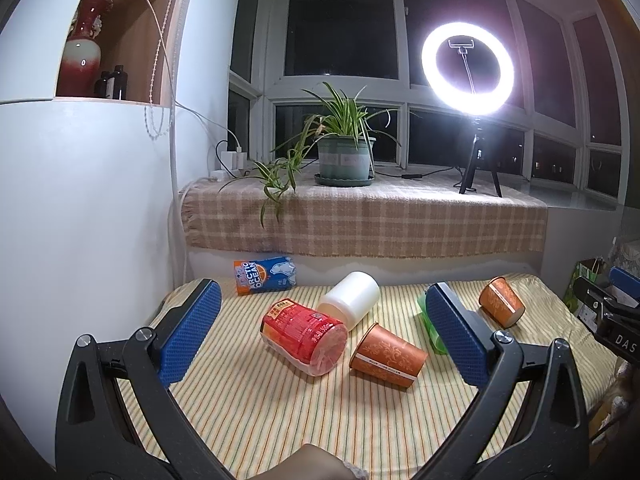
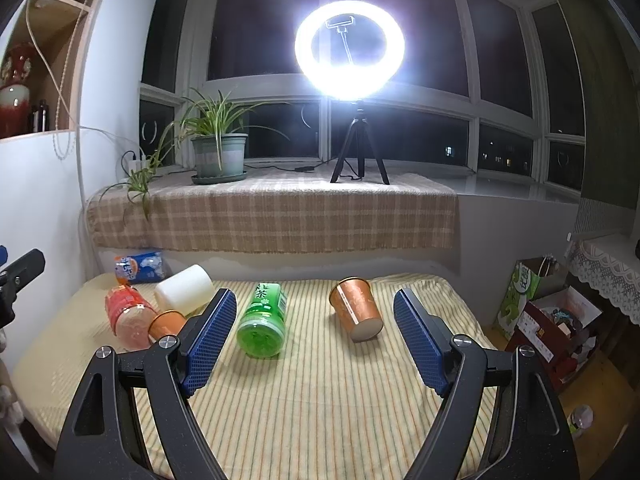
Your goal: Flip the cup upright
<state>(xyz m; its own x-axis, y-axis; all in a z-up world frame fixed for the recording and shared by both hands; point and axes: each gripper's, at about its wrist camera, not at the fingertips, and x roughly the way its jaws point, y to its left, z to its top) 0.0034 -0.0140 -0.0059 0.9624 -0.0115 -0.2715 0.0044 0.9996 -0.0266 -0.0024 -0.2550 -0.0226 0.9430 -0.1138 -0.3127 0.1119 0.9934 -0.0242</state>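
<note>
Two orange paper cups lie on their sides on the striped tablecloth (image 1: 280, 408). One cup (image 1: 387, 351) lies ahead of my left gripper (image 1: 320, 332), which is open and empty above the cloth. The other cup (image 2: 356, 309) lies between the fingers' line of my right gripper (image 2: 316, 336), a little ahead of it, base toward me. The right gripper is open and empty. The first cup also shows in the right wrist view (image 2: 166, 324), partly hidden by the left finger. The second cup shows at the right in the left wrist view (image 1: 502, 302).
A red bottle (image 1: 304, 338), a white cylinder (image 1: 352, 299), a green bottle (image 2: 264, 320) and an Arctic Ocean can (image 1: 265, 275) lie on the cloth. A potted plant (image 1: 345, 156) and ring light (image 1: 467, 68) stand on the sill. Boxes (image 2: 556, 332) sit at the right.
</note>
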